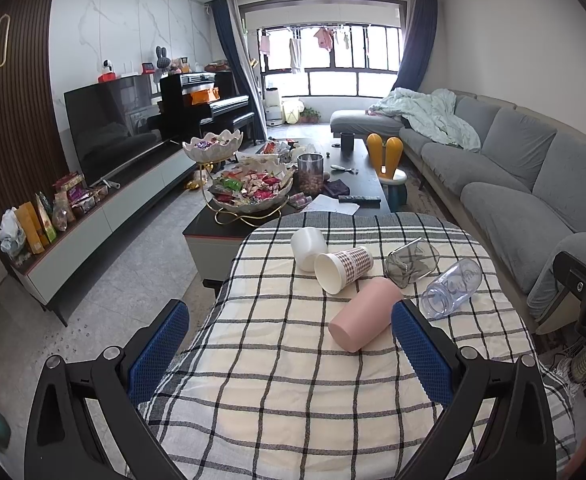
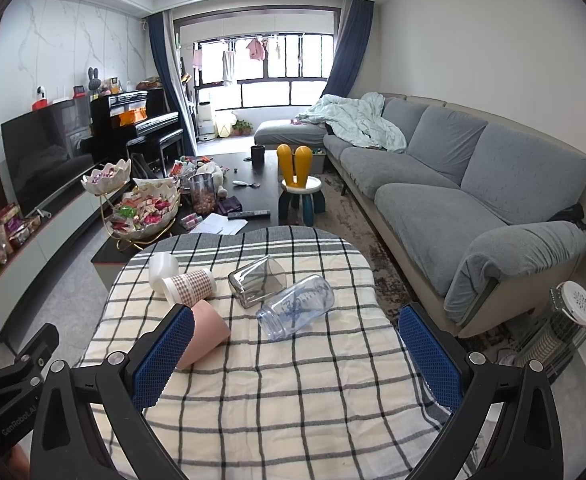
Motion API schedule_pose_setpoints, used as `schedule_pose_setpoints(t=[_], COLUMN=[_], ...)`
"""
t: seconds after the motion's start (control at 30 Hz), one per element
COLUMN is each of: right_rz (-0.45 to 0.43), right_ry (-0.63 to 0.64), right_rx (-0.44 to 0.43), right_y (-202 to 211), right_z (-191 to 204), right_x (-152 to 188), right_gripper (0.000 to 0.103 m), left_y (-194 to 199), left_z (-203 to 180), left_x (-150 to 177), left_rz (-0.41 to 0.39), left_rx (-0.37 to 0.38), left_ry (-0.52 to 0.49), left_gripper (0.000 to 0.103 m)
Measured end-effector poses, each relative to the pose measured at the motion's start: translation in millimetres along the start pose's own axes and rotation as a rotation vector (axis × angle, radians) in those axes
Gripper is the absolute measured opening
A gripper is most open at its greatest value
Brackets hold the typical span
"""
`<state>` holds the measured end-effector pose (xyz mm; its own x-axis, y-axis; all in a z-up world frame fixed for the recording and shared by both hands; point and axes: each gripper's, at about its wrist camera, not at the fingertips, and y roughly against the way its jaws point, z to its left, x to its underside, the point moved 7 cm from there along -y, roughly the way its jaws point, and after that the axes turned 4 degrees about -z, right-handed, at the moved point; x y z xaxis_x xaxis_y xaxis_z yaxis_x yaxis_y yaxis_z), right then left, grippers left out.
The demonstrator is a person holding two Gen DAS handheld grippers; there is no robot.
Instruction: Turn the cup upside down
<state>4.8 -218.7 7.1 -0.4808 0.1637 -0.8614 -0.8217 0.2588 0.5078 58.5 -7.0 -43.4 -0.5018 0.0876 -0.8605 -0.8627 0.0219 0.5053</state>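
Several cups lie on their sides on a checked tablecloth (image 1: 277, 384). A pink cup (image 1: 363, 314) lies nearest, its base toward me; it also shows in the right wrist view (image 2: 209, 334). Behind it lie a plaid paper cup (image 1: 343, 266) (image 2: 189, 282), a white cup (image 1: 308, 245) (image 2: 163, 266), a smoky glass cup (image 1: 411, 266) (image 2: 257, 280) and a clear plastic bottle-cup (image 1: 451, 288) (image 2: 296, 306). My left gripper (image 1: 289, 356) is open and empty above the cloth, its right finger beside the pink cup. My right gripper (image 2: 297, 356) is open and empty, short of the clear cup.
A dark coffee table (image 1: 357, 176) with snack bowls (image 1: 249, 192) stands beyond the cloth-covered table. A grey sofa (image 2: 473, 200) runs along the right. A TV unit (image 1: 105, 208) lines the left wall. A small heater (image 2: 565, 328) stands on the floor at right.
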Motion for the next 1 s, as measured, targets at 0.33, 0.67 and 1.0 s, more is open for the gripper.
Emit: schedule_pose_setpoints(t=[0.33, 0.67, 1.0], right_rz=[0.002, 0.002, 0.02], right_ry=[0.001, 0.009, 0.054], right_rx=[0.0, -0.004, -0.063], right_y=[-1, -5, -52], right_z=[1, 4, 51], right_x=[1, 0, -9], right_gripper=[0.103, 0.103, 0.103], left_y=[-2, -12, -47], left_z=[-2, 3, 39], left_x=[4, 10, -3], left_rz=[0.004, 0.013, 0.012], left_rx=[0.003, 0.0, -0.061], left_ry=[0.001, 0.009, 0.043], left_gripper=[0.103, 0.103, 0.103])
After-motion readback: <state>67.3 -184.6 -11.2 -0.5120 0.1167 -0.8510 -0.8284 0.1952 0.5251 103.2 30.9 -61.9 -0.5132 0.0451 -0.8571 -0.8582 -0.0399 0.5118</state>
